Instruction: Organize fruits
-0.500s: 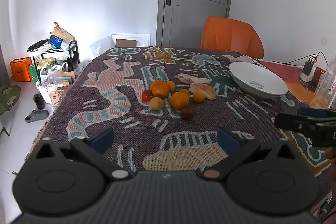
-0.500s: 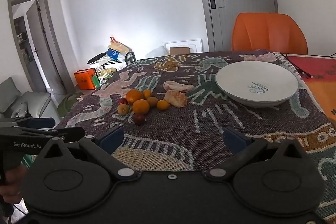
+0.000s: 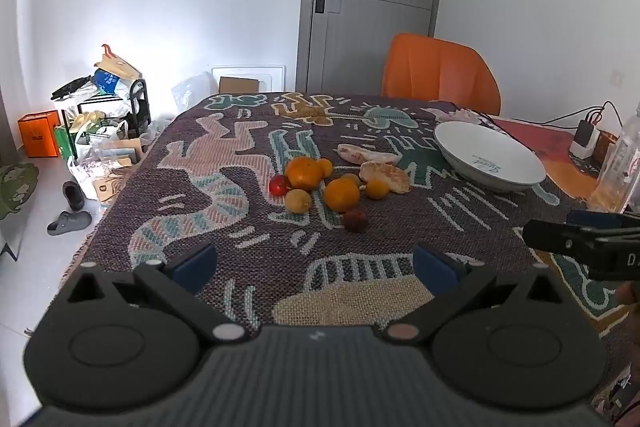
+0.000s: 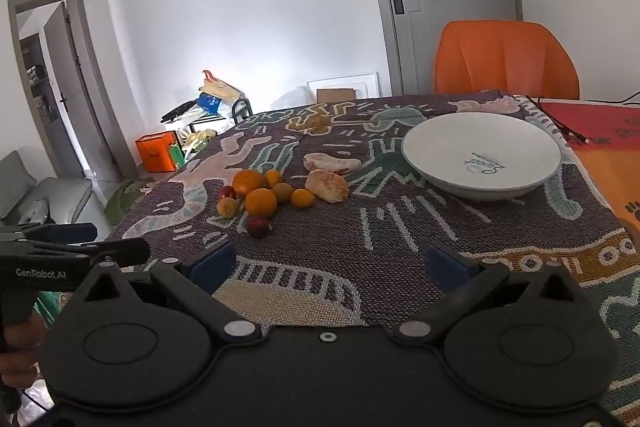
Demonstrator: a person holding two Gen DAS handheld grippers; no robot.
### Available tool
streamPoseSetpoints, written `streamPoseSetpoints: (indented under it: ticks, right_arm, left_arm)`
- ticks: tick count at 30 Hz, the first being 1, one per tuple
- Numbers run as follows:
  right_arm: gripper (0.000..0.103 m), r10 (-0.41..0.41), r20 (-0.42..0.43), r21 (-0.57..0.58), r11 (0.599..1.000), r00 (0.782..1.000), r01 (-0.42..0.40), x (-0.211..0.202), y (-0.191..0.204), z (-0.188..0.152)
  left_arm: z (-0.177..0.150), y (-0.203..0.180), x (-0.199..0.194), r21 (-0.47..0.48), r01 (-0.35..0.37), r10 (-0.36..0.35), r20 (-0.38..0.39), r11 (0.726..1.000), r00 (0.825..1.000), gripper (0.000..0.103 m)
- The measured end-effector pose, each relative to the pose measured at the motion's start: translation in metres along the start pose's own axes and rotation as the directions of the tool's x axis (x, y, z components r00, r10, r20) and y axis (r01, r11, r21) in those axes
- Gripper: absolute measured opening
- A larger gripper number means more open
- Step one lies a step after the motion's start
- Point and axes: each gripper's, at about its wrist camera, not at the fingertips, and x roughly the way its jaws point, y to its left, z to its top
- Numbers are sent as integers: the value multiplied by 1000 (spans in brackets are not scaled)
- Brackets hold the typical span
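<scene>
A cluster of fruit lies mid-table on the patterned cloth: two large oranges point(image 3: 341, 194) point(image 4: 260, 202), small oranges, a yellow fruit point(image 3: 298, 201), a red fruit point(image 3: 277, 185), a dark plum point(image 3: 355, 220) point(image 4: 257, 226) and two pale peel-like pieces point(image 3: 385, 177) point(image 4: 326, 185). A white bowl point(image 3: 489, 155) point(image 4: 481, 153) stands empty to the right of the fruit. My left gripper point(image 3: 314, 267) is open and empty, short of the fruit. My right gripper point(image 4: 330, 263) is open and empty, near the table's front edge.
An orange chair point(image 3: 440, 79) point(image 4: 506, 61) stands behind the table. A clear bottle point(image 3: 618, 167) and a charger with cables point(image 3: 586, 139) sit at the far right. Bags and boxes point(image 3: 96, 123) clutter the floor at the left.
Both grippers have edged slightly forward toward the fruit. Nothing on the table has moved.
</scene>
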Motion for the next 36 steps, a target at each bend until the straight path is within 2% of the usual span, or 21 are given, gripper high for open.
streamPoseSetpoints:
  ticks: [36]
  right_arm:
    - [103,-10,-2,1,1000,1000,10,3,0,3]
  left_arm:
    - [3,5,-2,-5,-5,5,7,1000,1000,103]
